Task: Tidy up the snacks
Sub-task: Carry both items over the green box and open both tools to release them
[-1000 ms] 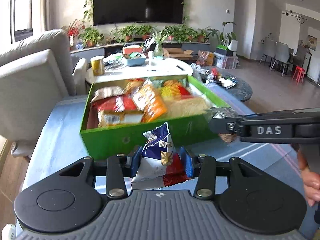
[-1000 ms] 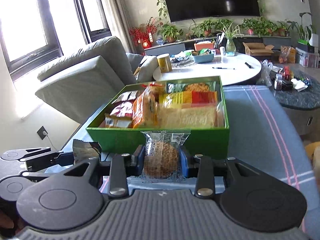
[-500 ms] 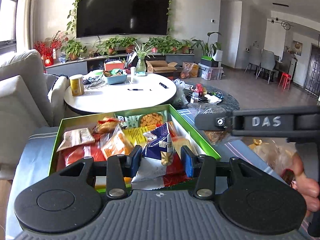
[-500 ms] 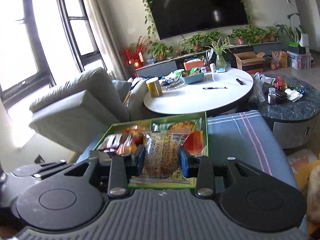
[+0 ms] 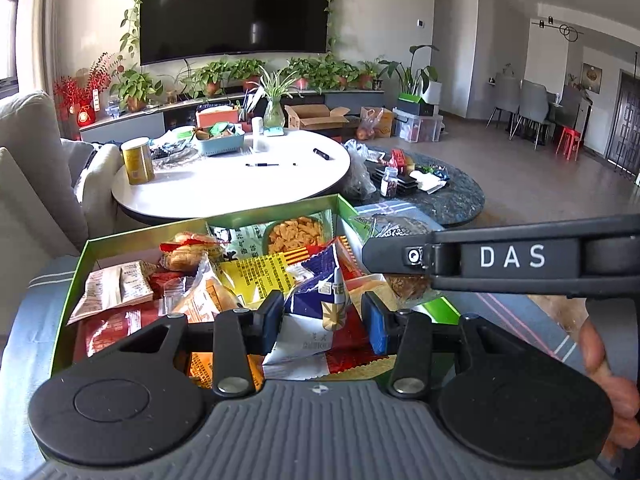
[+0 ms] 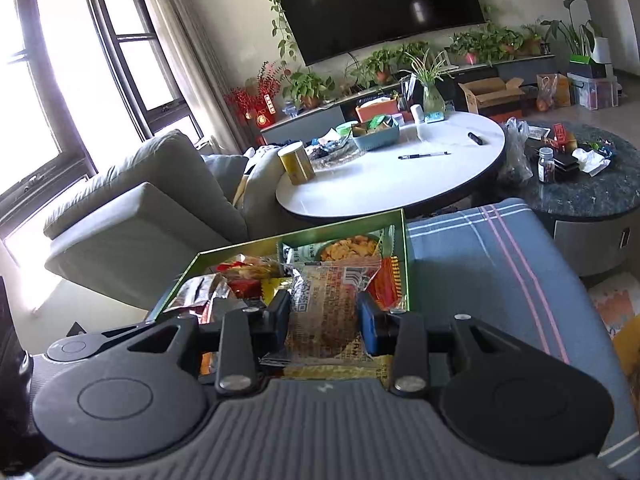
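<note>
crinkly foil packet (image 5: 320, 312) pinched in left hand-held gripper (image 5: 323, 322); right hand-held gripper (image 6: 324, 324) clamps clear-wrapped round cake (image 6: 325, 312).

I see a surface covered in a blue-grey cloth (image 6: 480, 264) with white and pink stripes. A green box (image 5: 256, 216) sits directly on it, near its left side, full of snack packets. Beyond it I see a round white table (image 6: 400, 188) carrying a yellow can (image 6: 297, 162), a blue basket (image 6: 376, 138), a pen (image 6: 424, 155) and a vase (image 6: 433, 100).
</note>
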`<state>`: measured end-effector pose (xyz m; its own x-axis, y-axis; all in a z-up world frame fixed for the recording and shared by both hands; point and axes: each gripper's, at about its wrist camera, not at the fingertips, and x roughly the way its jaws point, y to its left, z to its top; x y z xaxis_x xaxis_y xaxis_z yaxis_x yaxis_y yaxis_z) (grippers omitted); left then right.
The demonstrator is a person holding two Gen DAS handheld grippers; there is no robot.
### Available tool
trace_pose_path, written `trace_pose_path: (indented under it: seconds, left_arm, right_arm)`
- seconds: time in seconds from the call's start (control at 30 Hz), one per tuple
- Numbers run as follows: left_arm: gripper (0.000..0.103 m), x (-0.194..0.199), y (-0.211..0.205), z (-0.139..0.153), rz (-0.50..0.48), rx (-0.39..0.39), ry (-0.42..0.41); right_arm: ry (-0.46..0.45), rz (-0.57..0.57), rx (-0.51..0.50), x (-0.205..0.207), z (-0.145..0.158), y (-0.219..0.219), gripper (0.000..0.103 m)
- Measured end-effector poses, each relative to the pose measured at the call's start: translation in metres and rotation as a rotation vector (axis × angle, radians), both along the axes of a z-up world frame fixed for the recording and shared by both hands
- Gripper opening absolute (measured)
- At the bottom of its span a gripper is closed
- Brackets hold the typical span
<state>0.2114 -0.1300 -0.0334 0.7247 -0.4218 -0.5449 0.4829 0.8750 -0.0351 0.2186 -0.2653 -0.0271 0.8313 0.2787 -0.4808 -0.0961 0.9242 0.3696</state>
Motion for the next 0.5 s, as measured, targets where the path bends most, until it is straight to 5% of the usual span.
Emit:
trace_pose_path:
  seconds: [0.5]
  left_arm:
    - [0.05,-0.018,0.014,0.007,0.038,-0.028,-0.026]
  right_arm:
    - [0.031,-0.001,-0.01,0.005,-0.012,0.002,0.065]
